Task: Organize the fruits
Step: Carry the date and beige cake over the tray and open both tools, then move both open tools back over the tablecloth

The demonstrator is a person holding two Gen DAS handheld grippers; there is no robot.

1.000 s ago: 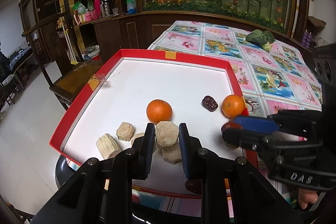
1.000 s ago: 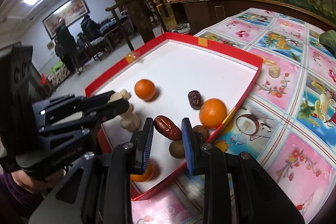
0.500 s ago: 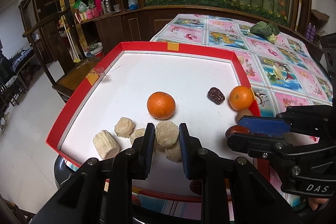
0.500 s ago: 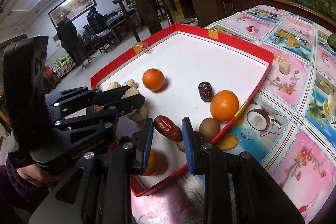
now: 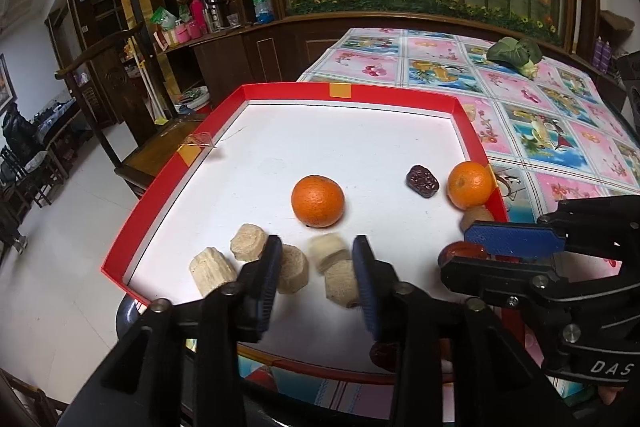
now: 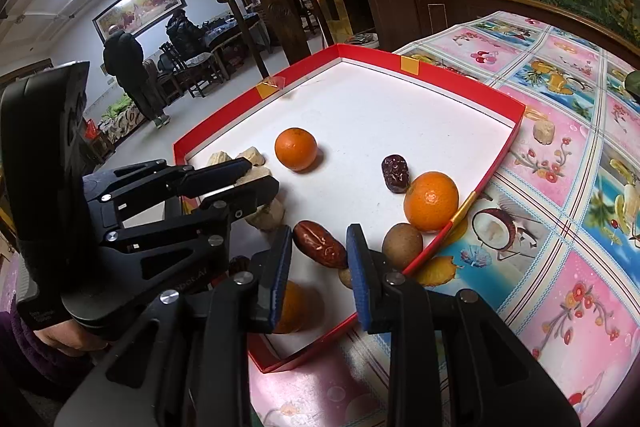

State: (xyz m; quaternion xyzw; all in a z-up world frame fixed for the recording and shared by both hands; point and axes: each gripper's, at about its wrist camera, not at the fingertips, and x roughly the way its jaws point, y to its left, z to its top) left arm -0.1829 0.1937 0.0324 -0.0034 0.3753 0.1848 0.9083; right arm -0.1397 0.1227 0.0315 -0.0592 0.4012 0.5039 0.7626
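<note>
A red-rimmed white tray (image 5: 152,187) holds two oranges (image 5: 317,201) (image 5: 469,184), a dark dried date (image 5: 422,181) and several beige cut chunks (image 5: 248,247). My left gripper (image 5: 316,267) is open over the chunks; one blurred chunk (image 5: 329,251) lies loose between the jaws, free of both pads. My right gripper (image 6: 318,259) is shut on a glossy red-brown date (image 6: 319,243), low over the tray's near right corner beside a brown kiwi-like fruit (image 6: 401,245). An orange (image 6: 296,301) lies under the right fingers.
The tray (image 6: 516,115) sits on a flowered tablecloth (image 6: 560,187). A beige chunk (image 6: 544,131) lies on the cloth beside the tray. A leafy green vegetable (image 5: 514,53) is at the table's far end. A chair and sideboard stand beyond the left edge.
My left gripper has opened and let go of the beige chunk, which drops among the others. My right gripper still holds the red-brown date and has shifted slightly.
</note>
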